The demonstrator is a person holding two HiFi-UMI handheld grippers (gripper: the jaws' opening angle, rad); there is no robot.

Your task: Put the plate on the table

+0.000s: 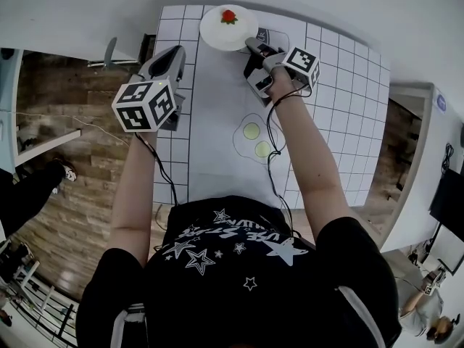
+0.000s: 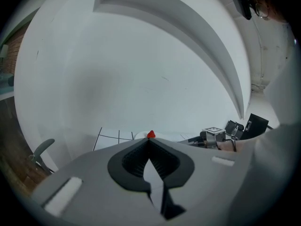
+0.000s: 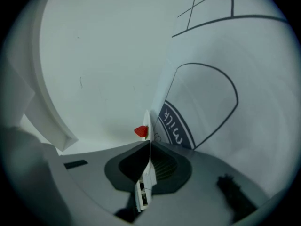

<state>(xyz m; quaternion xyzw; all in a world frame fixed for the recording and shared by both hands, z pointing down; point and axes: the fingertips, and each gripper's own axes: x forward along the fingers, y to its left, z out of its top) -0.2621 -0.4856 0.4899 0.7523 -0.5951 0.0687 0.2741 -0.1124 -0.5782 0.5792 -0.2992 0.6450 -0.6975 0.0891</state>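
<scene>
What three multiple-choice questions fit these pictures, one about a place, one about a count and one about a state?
1. Where is the plate?
A) at the far end of the table
B) close to the person's body
C) on the floor

2. How many strawberries are on it?
A) one
B) two
C) three

3. What is the right gripper doing?
A) hanging open
B) clamped on the plate's rim
C) holding a cup

1 A, the head view shows it at the far edge; 2 A, only one shows; 3 B, the rim sits between its shut jaws.
</scene>
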